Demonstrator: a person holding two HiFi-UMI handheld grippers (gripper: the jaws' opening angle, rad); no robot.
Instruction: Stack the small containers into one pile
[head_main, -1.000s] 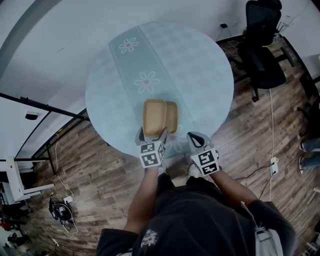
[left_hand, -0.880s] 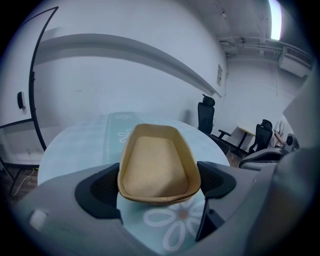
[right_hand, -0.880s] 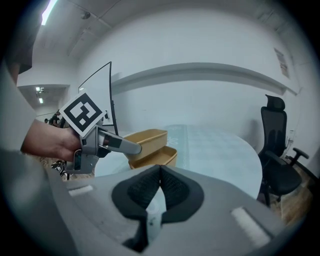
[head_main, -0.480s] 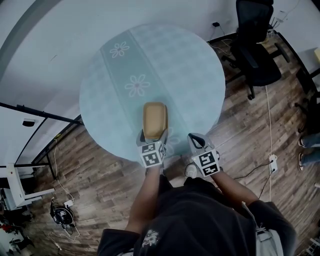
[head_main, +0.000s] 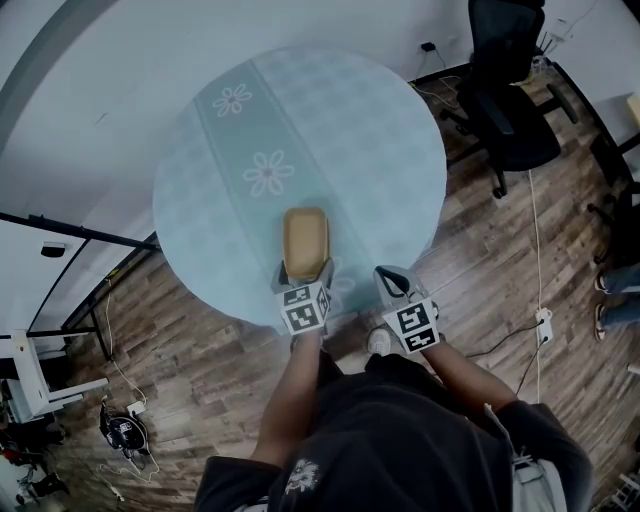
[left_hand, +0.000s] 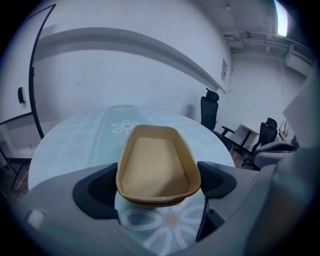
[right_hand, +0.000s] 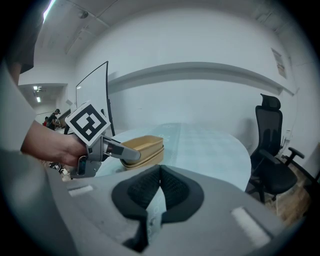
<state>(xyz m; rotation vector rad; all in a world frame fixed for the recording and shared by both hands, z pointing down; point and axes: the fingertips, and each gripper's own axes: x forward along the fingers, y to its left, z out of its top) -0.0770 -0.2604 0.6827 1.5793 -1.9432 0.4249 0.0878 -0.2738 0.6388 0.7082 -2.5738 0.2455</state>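
Observation:
Two small tan containers (head_main: 305, 243) sit nested as one pile near the front edge of the round table (head_main: 350, 130). In the left gripper view the upper container (left_hand: 157, 167) rests in the lower one, whose rim (left_hand: 150, 201) shows just beneath it. My left gripper (head_main: 304, 274) is shut on the upper container, a pad against each long side (left_hand: 159, 182). My right gripper (head_main: 392, 278) hovers to the right at the table's edge, shut and holding nothing (right_hand: 160, 172). From the right gripper view the pile (right_hand: 147, 145) lies beyond the left gripper's finger (right_hand: 125, 154).
The table wears a pale green cloth with a flowered runner (head_main: 268, 172). A black office chair (head_main: 510, 100) stands on the wood floor at the back right. Cables and a power strip (head_main: 545, 325) lie on the floor to the right.
The left gripper has carried its container to the right and set it over the second one, which showed beside it a second ago. The right gripper has stayed put.

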